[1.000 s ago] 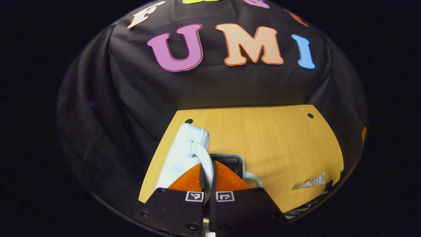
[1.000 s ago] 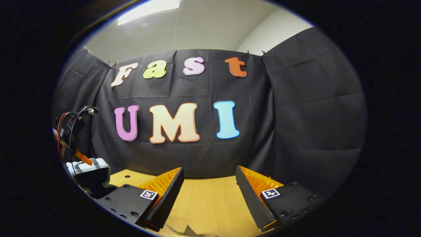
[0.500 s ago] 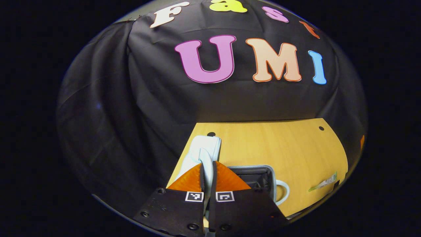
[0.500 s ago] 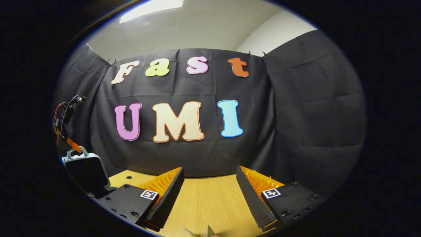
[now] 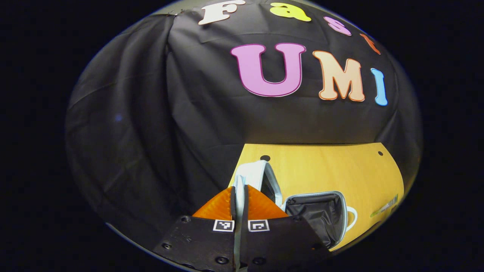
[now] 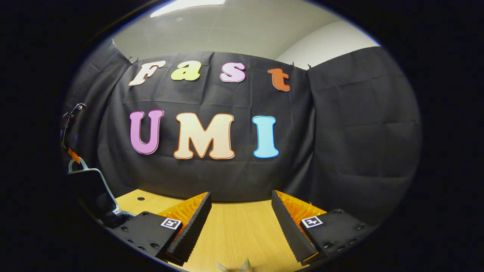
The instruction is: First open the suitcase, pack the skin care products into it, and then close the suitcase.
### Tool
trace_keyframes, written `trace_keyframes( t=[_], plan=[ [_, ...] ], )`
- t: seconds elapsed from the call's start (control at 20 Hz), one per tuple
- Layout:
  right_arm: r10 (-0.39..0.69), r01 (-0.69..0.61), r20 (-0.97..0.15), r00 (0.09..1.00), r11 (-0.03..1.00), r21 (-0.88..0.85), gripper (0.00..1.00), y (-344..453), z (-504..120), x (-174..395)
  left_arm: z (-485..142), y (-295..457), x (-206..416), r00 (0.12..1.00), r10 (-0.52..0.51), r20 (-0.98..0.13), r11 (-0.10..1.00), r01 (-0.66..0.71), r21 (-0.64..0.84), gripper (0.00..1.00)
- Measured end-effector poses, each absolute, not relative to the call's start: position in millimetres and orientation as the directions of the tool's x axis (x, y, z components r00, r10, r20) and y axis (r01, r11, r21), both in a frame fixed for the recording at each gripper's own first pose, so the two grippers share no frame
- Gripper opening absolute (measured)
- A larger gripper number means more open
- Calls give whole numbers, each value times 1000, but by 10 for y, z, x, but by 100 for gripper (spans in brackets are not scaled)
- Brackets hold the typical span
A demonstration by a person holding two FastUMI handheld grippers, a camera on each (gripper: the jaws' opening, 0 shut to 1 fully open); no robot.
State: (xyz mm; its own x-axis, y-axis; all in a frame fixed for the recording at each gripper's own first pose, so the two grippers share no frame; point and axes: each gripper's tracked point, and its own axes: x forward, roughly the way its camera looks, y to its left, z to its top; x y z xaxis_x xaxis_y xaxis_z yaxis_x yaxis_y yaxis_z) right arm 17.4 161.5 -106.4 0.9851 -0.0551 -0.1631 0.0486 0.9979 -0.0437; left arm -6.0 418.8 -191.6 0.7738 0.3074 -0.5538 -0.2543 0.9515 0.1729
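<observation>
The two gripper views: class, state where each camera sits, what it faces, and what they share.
Left gripper view: rides the left claw, shut on the lid handle; faces the open suitcase on the table.
Right gripper view: rides the open right claw, facing the table.
Shared: suitcase lid, table.

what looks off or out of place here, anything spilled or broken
Nothing stands out. The suitcase is open on the table, its lid raised by the left gripper, jaws shut on the lid's handle. A skin care sachet lies flat beside it. The right gripper hangs open.
</observation>
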Motion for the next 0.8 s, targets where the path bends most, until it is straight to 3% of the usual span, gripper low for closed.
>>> trace_keyframes(
  t=[0.5,0.8],
  plan=[
    [-29,17,-201,979,998,-62,98,1906,-1127,223,-2603,5139,-126,689,393,-609,910,-388,148,0],
    [49,-55,-267,962,998,-16,98,2262,-1273,164,-3121,5436,-219,633,407,-658,888,-444,122,0]
  ],
)
